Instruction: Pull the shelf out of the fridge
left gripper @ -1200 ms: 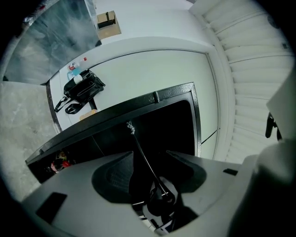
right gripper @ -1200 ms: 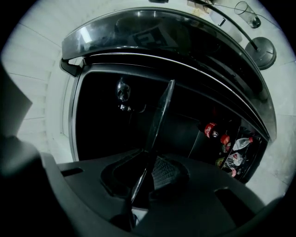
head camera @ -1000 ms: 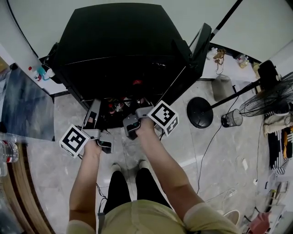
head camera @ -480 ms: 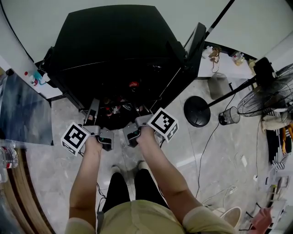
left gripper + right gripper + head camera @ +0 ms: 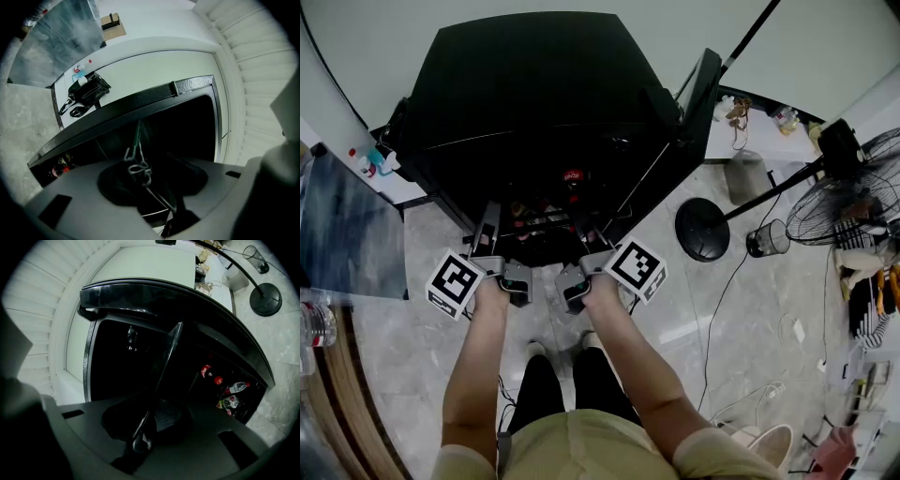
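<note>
The black fridge (image 5: 534,84) stands open ahead of me, its door (image 5: 698,98) swung to the right. A wire shelf (image 5: 539,223) sticks out of its dark lower opening towards my legs. My left gripper (image 5: 487,230) is shut on the shelf's left front corner, where the bent wire (image 5: 137,161) sits between its jaws. At the right front, my right gripper (image 5: 589,234) is shut on the shelf's thin edge (image 5: 164,362), which runs from its jaws into the fridge. The shelf's back is lost in the dark.
Bottles with red caps (image 5: 218,383) stand low inside the fridge. A round lamp base (image 5: 705,230) and cable lie on the floor at the right, with a fan (image 5: 853,187) beyond. A glass-topped table (image 5: 347,234) is at the left. The person's feet (image 5: 558,347) are right behind the grippers.
Both grippers have drawn back towards the person's legs with the shelf, so more of it now shows outside the fridge. The right gripper came back the farthest.
</note>
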Motion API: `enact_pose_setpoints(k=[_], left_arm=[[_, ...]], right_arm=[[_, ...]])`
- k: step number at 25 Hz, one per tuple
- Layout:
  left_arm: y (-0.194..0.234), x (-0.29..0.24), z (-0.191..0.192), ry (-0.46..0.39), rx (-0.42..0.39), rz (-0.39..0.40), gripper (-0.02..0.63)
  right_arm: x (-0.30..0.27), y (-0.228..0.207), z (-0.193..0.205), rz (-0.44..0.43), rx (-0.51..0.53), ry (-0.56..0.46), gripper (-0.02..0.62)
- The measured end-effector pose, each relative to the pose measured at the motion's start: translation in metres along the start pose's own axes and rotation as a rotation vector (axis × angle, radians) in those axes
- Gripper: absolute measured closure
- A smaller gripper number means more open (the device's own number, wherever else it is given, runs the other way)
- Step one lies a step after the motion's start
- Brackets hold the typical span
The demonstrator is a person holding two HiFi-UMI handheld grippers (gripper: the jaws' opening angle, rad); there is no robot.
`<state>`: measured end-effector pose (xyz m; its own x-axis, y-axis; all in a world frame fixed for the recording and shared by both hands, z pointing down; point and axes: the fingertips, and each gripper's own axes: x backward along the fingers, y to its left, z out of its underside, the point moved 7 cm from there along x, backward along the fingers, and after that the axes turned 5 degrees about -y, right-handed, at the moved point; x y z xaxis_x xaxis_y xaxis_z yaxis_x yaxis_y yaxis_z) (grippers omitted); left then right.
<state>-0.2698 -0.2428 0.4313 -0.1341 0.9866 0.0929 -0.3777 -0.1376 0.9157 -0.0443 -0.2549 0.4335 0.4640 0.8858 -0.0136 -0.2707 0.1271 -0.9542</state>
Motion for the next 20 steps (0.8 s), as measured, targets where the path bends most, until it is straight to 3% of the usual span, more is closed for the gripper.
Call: enact_pose_setpoints(k=[10,13,20], left_arm=[[-0.004,0.014,0.001,-0.023,-0.074,-0.025,0.529],[-0.007,0.016,0.004,-0.034,-0.044,0.019,0.535],[-0.01,0.032,0.011,-0.057,0.003,0.033,0.545]], right_arm=[[0.013,0.005,0.001,-0.025,0.047,0.015,0.535],[0.016,0.006,0.001,-0.025,0.064,0.02,0.534],[0.03,0.006,0.002,-0.025,0.078,0.035,0.532]])
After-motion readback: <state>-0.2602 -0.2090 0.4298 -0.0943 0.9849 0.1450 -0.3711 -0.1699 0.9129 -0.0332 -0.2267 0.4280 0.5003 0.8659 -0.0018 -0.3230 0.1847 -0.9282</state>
